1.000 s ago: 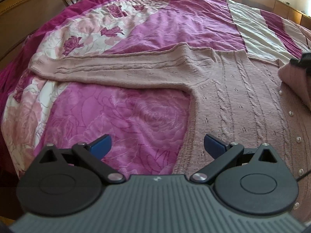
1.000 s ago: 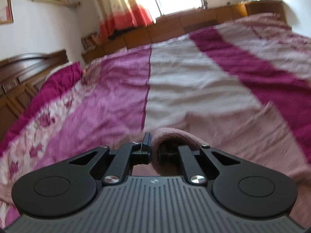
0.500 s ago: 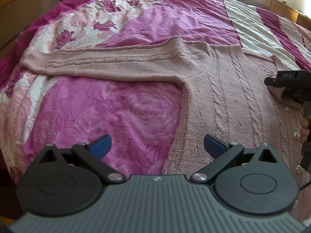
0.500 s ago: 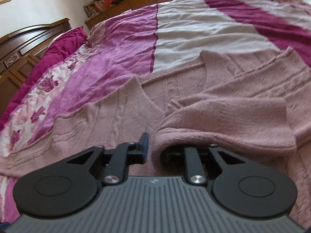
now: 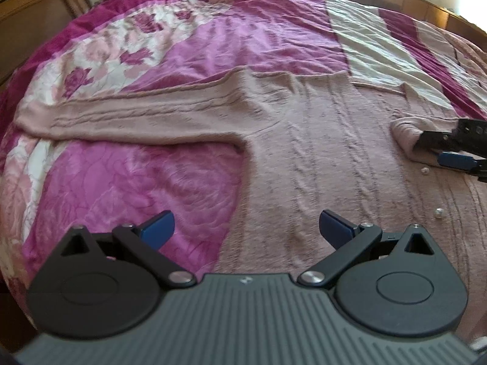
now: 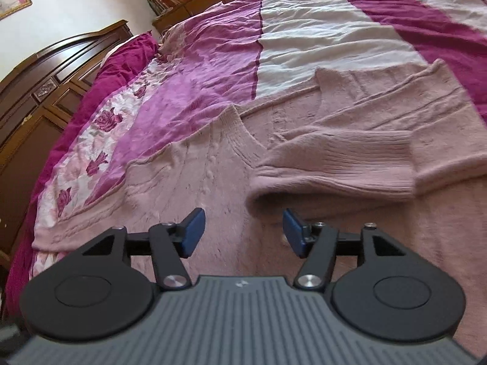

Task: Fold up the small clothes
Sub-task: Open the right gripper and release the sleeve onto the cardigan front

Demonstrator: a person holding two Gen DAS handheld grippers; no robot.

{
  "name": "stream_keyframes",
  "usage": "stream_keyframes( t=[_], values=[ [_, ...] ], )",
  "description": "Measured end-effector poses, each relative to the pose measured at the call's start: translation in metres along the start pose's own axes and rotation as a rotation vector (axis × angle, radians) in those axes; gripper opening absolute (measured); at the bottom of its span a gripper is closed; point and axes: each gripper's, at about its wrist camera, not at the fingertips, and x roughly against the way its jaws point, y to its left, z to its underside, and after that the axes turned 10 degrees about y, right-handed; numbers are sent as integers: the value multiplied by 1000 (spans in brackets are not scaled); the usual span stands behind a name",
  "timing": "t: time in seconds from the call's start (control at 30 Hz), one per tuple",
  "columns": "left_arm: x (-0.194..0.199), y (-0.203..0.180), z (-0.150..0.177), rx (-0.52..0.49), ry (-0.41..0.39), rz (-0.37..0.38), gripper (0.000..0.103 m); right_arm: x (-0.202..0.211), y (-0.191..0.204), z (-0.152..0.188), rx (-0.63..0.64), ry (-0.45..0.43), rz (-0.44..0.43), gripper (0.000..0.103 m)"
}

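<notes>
Pink cable-knit cardigan (image 5: 319, 140) lies flat on the bed, spread over the magenta-and-white floral quilt (image 5: 127, 182); one sleeve (image 5: 127, 115) stretches straight out to the left in your left wrist view, while the other sleeve (image 6: 334, 164) is folded across the chest, its ribbed cuff just ahead of your right gripper (image 6: 243, 234); your right jaws are opening — nothing between the blue pads, which hover over the cardigan's front; your left gripper (image 5: 246, 228) has its jaws spread wide and empty, above the garment's lower side edge where knit meets quilt; pearl buttons (image 5: 439, 213) run along the front near your right gripper; a dark wooden headboard (image 6: 45, 91) stands beyond the pillow end
</notes>
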Motion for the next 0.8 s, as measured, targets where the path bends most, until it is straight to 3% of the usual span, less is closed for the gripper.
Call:
stream_keyframes(
  t=[0.3, 0.8],
  values=[
    [0, -44, -15, -84, -27, 30, 103, 56, -30, 5, 57, -112, 110, 71],
    [-10, -111, -38, -215, -74, 71, 103, 72, -80, 11, -43, -165, 156, 74]
  ],
)
